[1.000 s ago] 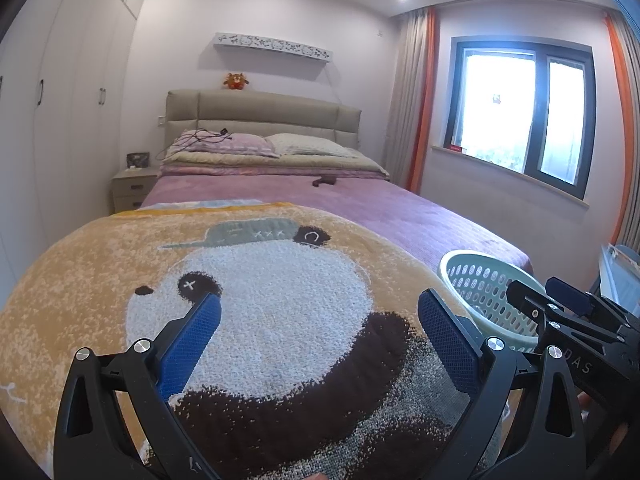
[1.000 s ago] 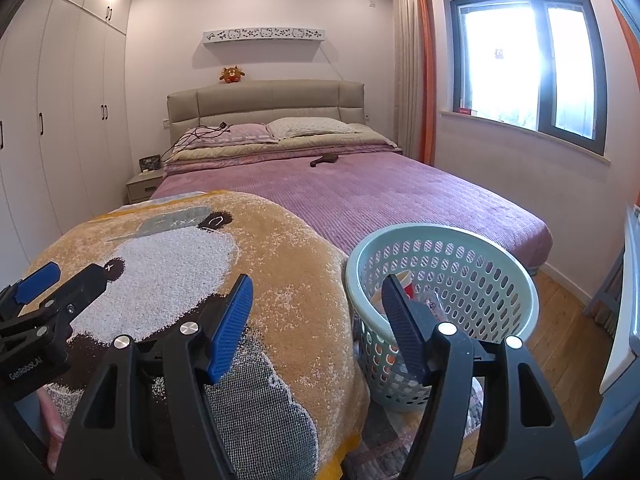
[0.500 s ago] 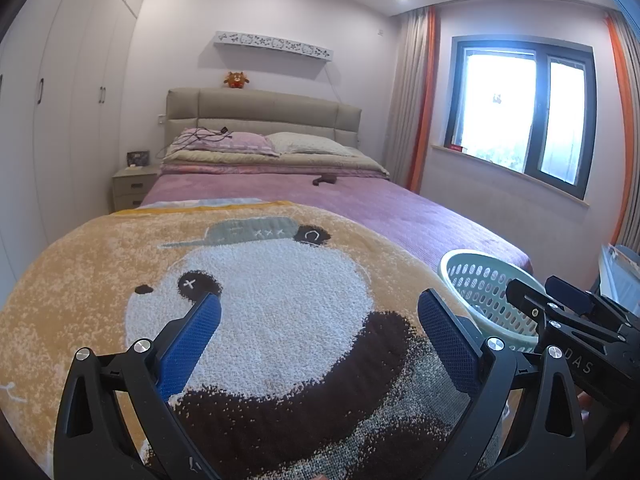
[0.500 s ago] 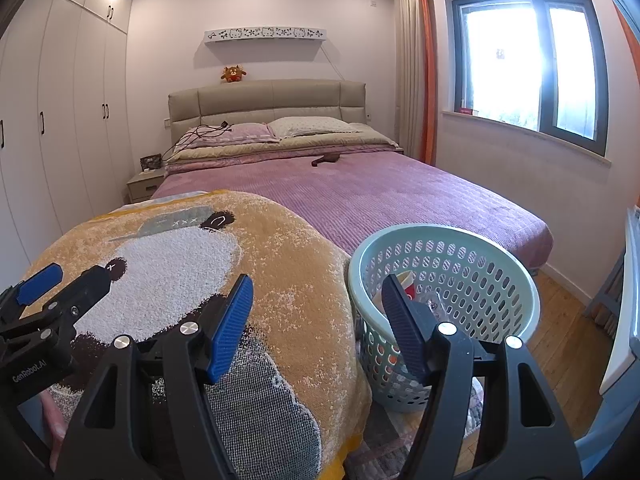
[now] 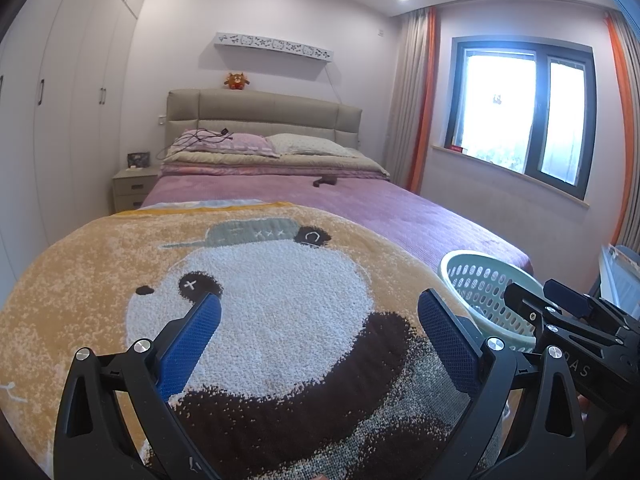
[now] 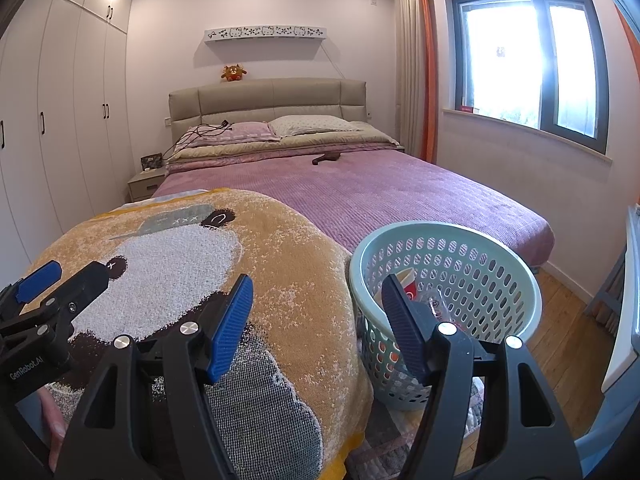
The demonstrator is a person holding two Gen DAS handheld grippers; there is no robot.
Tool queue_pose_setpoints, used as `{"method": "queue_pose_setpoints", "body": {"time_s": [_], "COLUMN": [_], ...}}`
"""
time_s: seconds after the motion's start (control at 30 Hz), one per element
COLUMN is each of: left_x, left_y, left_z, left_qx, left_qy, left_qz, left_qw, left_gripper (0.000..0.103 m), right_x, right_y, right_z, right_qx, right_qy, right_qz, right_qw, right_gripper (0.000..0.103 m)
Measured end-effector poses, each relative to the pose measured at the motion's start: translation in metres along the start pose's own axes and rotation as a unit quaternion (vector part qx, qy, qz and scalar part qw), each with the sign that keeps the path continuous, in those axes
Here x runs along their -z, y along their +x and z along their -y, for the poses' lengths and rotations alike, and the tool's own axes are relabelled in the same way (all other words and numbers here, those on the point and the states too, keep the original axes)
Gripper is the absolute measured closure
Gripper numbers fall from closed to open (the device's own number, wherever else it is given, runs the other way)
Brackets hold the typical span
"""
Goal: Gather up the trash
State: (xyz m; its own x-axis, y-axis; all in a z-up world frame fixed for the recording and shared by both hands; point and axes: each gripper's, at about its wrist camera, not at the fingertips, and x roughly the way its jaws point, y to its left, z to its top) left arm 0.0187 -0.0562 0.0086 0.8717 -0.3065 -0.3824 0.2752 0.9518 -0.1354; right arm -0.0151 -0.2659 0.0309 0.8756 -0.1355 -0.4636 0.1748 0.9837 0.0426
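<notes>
Little movement is seen since the earlier frames: both grippers are kept at the same height over the bed foot, and the scene is framed almost as before.

Left gripper [image 5: 318, 338]: black frame, blue ribbed pads, jaws spread wide, nothing held between them. It is hovering above the yellow plush blanket with a panda face [image 5: 260, 292], which is draped over the foot of the bed.

Right gripper [image 6: 316, 322]: same build, jaws likewise wide apart and empty. Its left finger is seen over the blanket edge, its right finger over the pale green perforated plastic basket [image 6: 480, 252].

The basket is set on the wooden floor [image 6: 560, 320], just beside the blanket-covered bed corner. Trash is seen inside it: a red-and-white paper cup [image 6: 409, 284] and some clear crumpled wrapping; further contents cannot be made out.

A small dark brown object [image 6: 326, 157] is noted on the purple bedspread [image 6: 380, 192], near the pillows, well apart from both grippers.
</notes>
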Motion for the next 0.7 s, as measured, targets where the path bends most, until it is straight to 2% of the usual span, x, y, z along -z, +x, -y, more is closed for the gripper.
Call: {"method": "queue_pose_setpoints", "body": {"time_s": [0.7], "left_x": [-0.0008], "left_y": [-0.0016], "left_z": [0.0008], "left_qx": [-0.007], "left_qy": [-0.007], "left_qz": [-0.003], "left_qw": [0.9999], "left_gripper": [0.007], "right_x": [0.0012], "right_y": [-0.0015], "right_z": [-0.0021], "right_qx": [0.002], "right_qy": [-0.003], "right_qz": [0.001], "right_qw": [1.0], "right_gripper": [0.04]}}
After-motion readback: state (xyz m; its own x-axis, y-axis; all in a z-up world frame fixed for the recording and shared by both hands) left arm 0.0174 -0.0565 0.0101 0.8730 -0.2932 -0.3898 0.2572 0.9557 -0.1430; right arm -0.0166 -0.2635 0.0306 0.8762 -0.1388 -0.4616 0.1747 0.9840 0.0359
